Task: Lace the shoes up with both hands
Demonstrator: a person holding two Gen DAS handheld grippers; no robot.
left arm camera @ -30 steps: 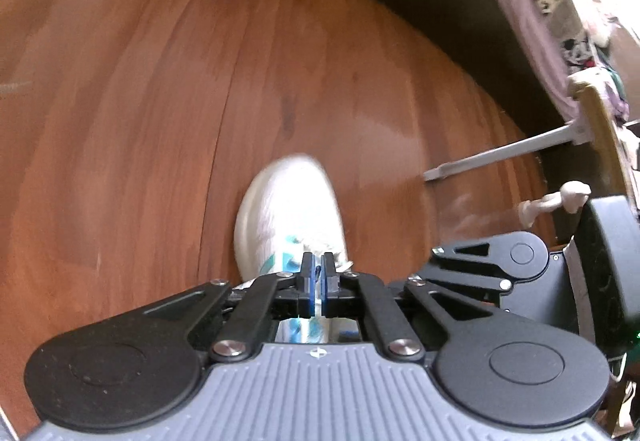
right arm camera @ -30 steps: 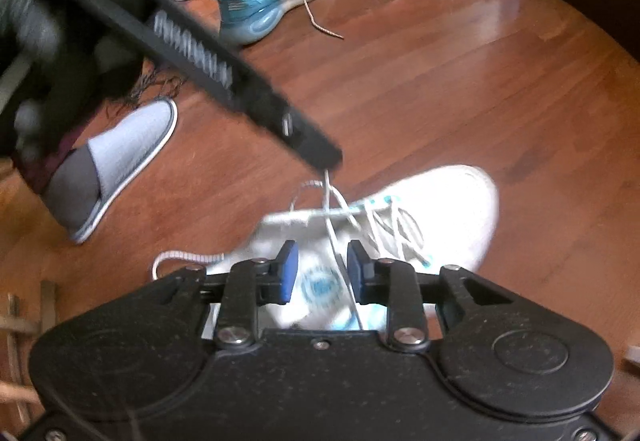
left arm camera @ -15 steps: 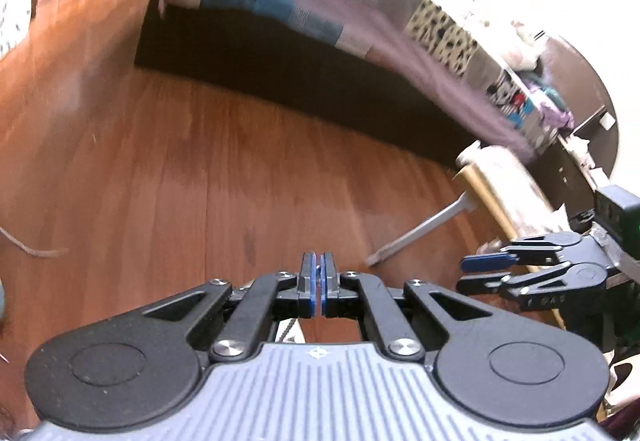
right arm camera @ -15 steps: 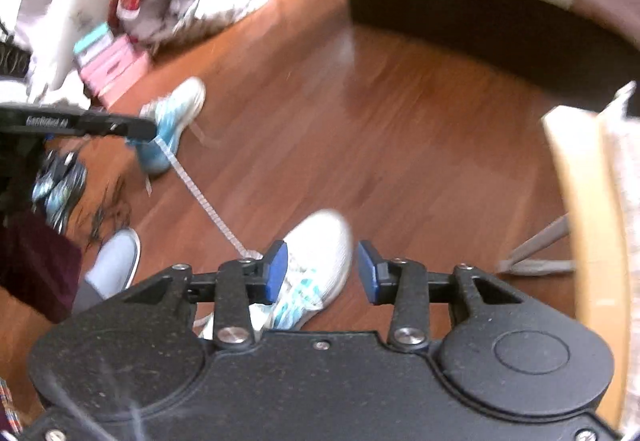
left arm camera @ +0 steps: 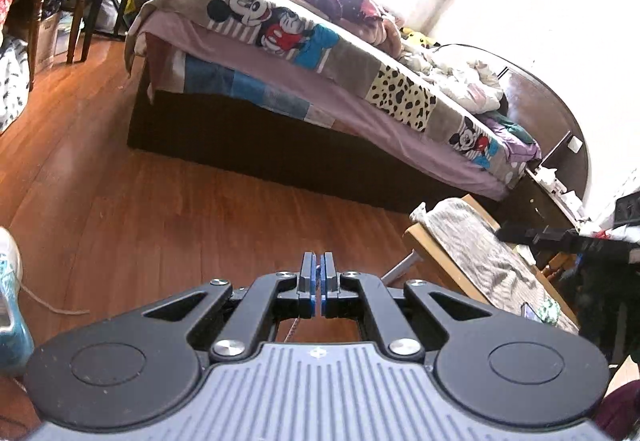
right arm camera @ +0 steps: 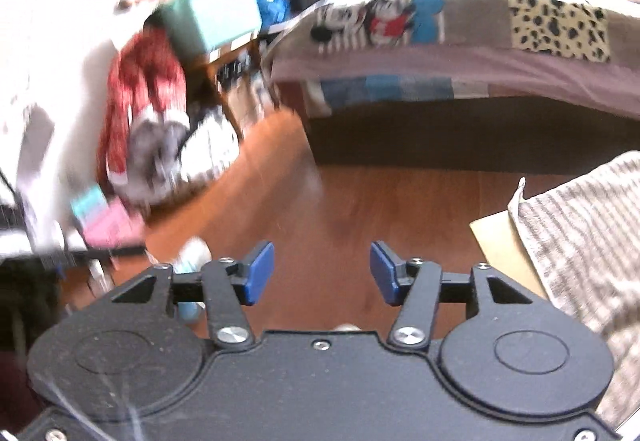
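Left wrist view: one left gripper point(left arm camera: 318, 291), jaws together on one lace point(left arm camera: 294, 327).

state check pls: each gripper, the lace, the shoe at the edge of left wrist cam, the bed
left gripper: shut on lace
lace: pinched between the pads, hanging below them
right gripper: jaws opening, nothing between them
blue-and-white shoe: on the floor, its lace end trailing loose
bed: unmade, clothes piled on top
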